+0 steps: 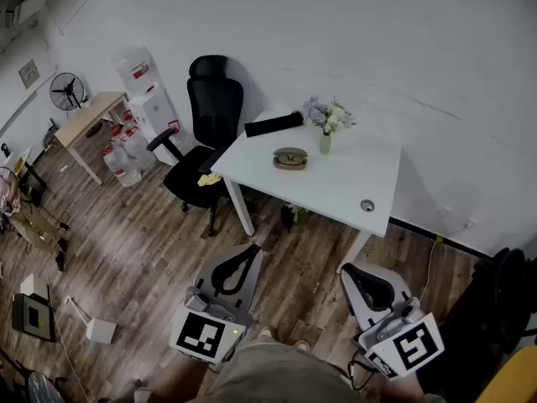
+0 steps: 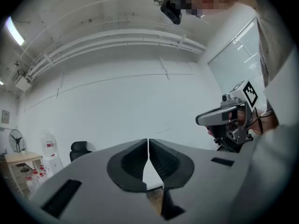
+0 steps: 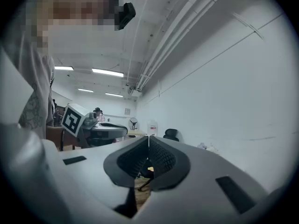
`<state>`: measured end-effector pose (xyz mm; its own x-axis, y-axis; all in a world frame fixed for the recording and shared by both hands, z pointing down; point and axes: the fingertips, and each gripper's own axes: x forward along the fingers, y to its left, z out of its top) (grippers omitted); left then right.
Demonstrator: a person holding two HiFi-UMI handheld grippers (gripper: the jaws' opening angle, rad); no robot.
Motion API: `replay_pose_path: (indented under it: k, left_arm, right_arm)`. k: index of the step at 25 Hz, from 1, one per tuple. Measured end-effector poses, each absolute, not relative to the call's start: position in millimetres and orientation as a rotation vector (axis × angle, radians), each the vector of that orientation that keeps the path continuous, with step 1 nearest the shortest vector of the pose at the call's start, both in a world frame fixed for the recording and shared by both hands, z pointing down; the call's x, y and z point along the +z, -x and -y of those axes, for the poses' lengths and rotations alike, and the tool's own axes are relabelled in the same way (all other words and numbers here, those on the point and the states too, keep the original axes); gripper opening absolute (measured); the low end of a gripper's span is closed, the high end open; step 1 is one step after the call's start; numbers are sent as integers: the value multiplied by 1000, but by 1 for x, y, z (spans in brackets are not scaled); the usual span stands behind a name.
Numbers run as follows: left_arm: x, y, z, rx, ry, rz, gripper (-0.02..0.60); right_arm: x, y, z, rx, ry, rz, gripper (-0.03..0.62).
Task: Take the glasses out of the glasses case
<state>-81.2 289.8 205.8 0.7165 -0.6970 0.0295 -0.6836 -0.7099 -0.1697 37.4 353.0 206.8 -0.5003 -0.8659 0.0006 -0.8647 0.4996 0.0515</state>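
The glasses case [image 1: 290, 159] lies on the white table [image 1: 352, 183] just beside the vase of flowers [image 1: 325, 128], on the vase's near side, with a long black object [image 1: 273, 124] off to the vase's left. Both tools hang over the wooden floor, well short of the vase. The left gripper [image 1: 243, 259] has its jaws pressed together on nothing, and the right gripper [image 1: 362, 277] likewise has its jaws together and empty. The case looks like a small, rigid clamshell and seems shut (it is too small here to be sure), so it should be light and inclined to skid on the smooth table. One gripper would best pin the lower shell while the other lifts the lid edge. The glasses inside are likely fragile and scratch-prone. Take them by the bridge or a temple arm, not the lenses.
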Motion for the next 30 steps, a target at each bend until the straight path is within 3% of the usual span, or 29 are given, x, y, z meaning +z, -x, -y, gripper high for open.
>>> replay_pose_path:
  k: [18, 20, 23, 30]
  left_arm:
    - [213, 76, -294, -140, 2774, -1155, 25]
    - [214, 77, -290, -140, 2770, -1167, 25]
    - [219, 76, -282, -149, 2763, -1175, 23]
    - [238, 67, -257, -161, 2758, -1171, 24]
  right_arm:
    - [213, -53, -353, -44, -1616, 2718, 35]
    - [218, -55, -348, -40, -1615, 2676, 54]
    - [226, -58, -337, -32, -1602, 2647, 189]
    - [245, -62, -311, -25, -1601, 2664, 202]
